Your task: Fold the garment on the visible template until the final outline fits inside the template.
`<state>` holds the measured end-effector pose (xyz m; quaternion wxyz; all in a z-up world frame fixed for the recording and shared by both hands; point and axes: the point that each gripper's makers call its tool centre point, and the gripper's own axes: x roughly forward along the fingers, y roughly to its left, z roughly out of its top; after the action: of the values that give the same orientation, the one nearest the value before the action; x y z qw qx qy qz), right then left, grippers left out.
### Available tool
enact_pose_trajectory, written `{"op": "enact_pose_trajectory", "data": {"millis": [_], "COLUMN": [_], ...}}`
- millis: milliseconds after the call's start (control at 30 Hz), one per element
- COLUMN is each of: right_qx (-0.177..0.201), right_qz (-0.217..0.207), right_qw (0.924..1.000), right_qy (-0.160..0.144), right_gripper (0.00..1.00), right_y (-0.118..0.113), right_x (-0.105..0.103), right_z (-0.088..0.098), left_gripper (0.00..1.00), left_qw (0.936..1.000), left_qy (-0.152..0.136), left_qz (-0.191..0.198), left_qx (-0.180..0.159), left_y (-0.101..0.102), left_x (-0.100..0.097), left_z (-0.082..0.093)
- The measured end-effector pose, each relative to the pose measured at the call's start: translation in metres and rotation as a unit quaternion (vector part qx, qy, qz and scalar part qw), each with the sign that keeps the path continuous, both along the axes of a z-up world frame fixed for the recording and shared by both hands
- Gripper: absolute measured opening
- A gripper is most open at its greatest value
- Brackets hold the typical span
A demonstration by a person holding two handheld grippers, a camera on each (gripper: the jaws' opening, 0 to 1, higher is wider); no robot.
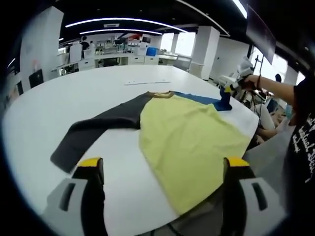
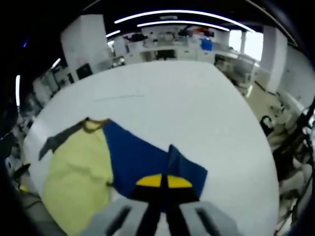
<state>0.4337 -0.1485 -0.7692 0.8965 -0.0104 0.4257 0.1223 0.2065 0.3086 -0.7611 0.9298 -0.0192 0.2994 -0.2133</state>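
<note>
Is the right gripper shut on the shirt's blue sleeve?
Yes: in the right gripper view the right gripper has its yellow-tipped jaws pressed together on the blue sleeve.

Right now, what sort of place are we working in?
Probably an open-plan lab or workshop: a large white table holding the garment, benches of equipment along the far wall, and strip ceiling lights.

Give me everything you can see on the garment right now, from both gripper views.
The garment is a soft, cloth-like long-sleeved shirt: yellow body, one dark grey sleeve stretched flat on the white table, one blue sleeve, brownish collar. It lies mostly flat, its hem reaching the table's near edge. The right gripper is shut on the blue sleeve's end, creasing it. The left gripper hangs open above it.
</note>
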Motion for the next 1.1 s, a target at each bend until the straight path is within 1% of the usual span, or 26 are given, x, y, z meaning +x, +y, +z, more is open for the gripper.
{"op": "enact_pose_trajectory", "data": {"millis": [33, 67, 200, 267, 367, 467, 533, 600, 767, 833, 933, 1000, 1067, 1100], "right_qx": [0.002, 0.003, 0.005, 0.006, 0.009, 0.013, 0.015, 0.015, 0.020, 0.023, 0.023, 0.026, 0.027, 0.028], "right_qz": [0.004, 0.007, 0.017, 0.021, 0.028, 0.036, 0.042, 0.049, 0.062, 0.068, 0.076, 0.081, 0.086, 0.087], "right_qw": [1.0000, 1.0000, 0.9998, 0.9998, 0.9996, 0.9992, 0.9990, 0.9987, 0.9978, 0.9974, 0.9968, 0.9963, 0.9959, 0.9958], "right_qy": [0.000, 0.000, 0.000, -0.001, -0.004, -0.006, -0.007, -0.006, -0.010, -0.010, -0.011, -0.010, -0.011, -0.011], "right_gripper": [0.00, 0.00, 0.00, 0.00, 0.00, 0.00, 0.00, 0.00, 0.00, 0.00, 0.00, 0.00, 0.00, 0.00], "right_y": [0.013, 0.018, 0.022, 0.034, 0.045, 0.060, 0.067, 0.071, 0.094, 0.099, 0.112, 0.114, 0.125, 0.126], "right_x": [-0.009, -0.010, 0.004, -0.002, 0.002, -0.001, 0.002, 0.012, 0.014, 0.023, 0.019, 0.030, 0.023, 0.025], "right_z": [0.004, 0.004, 0.001, 0.005, 0.007, 0.010, 0.011, 0.009, 0.015, 0.014, 0.017, 0.016, 0.019, 0.020], "left_gripper": [0.98, 0.98, 0.98, 0.98, 0.98, 0.98, 0.98, 0.98, 0.98, 0.98, 0.98, 0.98, 0.98, 0.98], "left_qw": [1.0000, 1.0000, 1.0000, 1.0000, 1.0000, 1.0000, 1.0000, 1.0000, 0.9999, 0.9999, 0.9998, 0.9998, 0.9998, 0.9998], "left_qy": [0.001, 0.001, 0.004, 0.004, 0.005, 0.006, 0.006, 0.006, 0.008, 0.008, 0.011, 0.011, 0.011, 0.012], "left_qz": [0.000, -0.001, -0.001, -0.002, -0.004, -0.005, -0.005, -0.006, -0.009, -0.011, -0.014, -0.014, -0.014, -0.015], "left_qx": [0.000, -0.001, 0.001, 0.004, 0.003, 0.003, 0.003, 0.002, 0.003, 0.003, 0.003, 0.003, 0.002, 0.002], "left_y": [0.000, 0.000, 0.001, 0.004, 0.005, 0.005, 0.004, 0.003, -0.002, -0.005, -0.007, -0.008, -0.008, -0.008], "left_x": [0.000, -0.001, -0.001, -0.001, -0.001, -0.001, -0.001, -0.002, -0.001, -0.001, -0.001, -0.002, -0.002, -0.002], "left_z": [0.000, -0.001, -0.004, -0.006, -0.007, -0.008, -0.008, -0.007, -0.006, -0.005, -0.006, -0.005, -0.005, -0.005]}}
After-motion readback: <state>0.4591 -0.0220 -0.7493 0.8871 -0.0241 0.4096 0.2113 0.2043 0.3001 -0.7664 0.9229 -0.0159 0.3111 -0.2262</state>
